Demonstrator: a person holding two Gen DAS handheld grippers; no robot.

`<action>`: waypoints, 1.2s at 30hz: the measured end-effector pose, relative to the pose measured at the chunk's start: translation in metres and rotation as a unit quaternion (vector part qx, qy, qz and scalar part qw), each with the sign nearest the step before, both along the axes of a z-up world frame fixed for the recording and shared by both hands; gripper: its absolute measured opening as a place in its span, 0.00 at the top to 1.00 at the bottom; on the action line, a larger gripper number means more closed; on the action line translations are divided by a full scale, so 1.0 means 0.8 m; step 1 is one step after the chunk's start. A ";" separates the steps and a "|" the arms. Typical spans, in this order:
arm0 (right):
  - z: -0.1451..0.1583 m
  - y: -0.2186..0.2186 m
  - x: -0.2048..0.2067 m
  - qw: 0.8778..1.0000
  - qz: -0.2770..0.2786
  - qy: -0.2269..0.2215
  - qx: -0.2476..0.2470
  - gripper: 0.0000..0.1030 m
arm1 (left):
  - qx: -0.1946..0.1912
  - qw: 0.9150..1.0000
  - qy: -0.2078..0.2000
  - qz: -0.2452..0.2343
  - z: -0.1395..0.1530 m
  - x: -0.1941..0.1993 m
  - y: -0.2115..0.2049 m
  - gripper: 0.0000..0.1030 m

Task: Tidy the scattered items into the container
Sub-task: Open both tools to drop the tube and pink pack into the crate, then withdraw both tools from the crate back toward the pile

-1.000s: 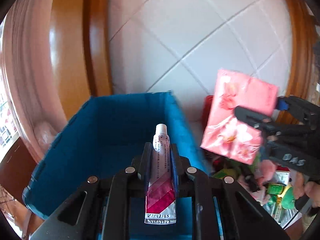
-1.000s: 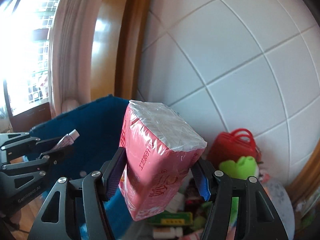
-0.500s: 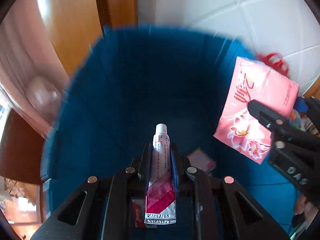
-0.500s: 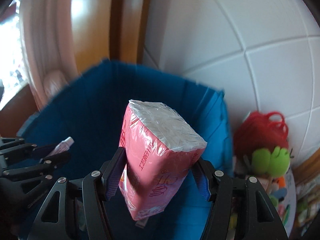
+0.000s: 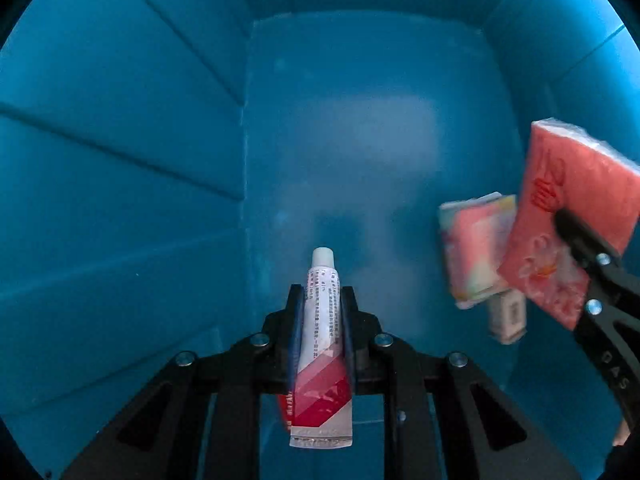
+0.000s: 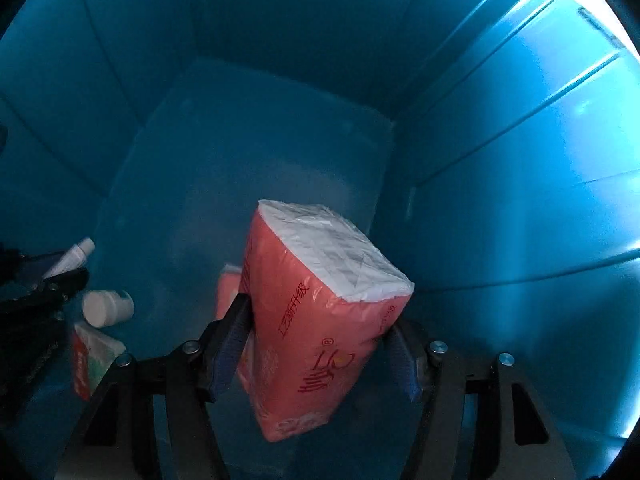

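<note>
Both claws deep inside the blue container, pointed down at its floor, presumably so that the loads drop a short way instead of tumbling. Left gripper pressed together on a small tube, cap toward the container floor, crimped end back between the arms. Right gripper pinching a pink tissue pack across its width, jaws about half apart, clear end-wrap toward the floor.

Seen only from the left wrist: a smaller pink packet on the container floor, just beside the held pack, with a pale box partly under it. Seen only from the right wrist: a white bottle and a red-and-green box on the floor near the container's left wall, and daylight on its right wall.
</note>
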State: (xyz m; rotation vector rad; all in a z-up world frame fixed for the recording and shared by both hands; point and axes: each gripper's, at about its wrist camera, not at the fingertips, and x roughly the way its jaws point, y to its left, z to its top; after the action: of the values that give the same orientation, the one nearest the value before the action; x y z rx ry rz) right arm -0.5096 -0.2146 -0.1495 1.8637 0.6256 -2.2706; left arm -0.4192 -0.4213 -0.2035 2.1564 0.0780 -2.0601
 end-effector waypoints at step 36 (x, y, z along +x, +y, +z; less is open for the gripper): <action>0.060 -0.048 0.021 0.996 0.059 0.056 0.029 0.01 | -0.021 0.996 0.085 0.016 0.094 0.003 0.006 0.44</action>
State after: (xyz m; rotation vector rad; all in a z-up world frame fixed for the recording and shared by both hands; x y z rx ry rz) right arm -0.4926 -0.2528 -0.1017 1.6838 0.8029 -2.3171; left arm -0.4167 -0.4168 -0.1279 1.9388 0.0887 -2.2027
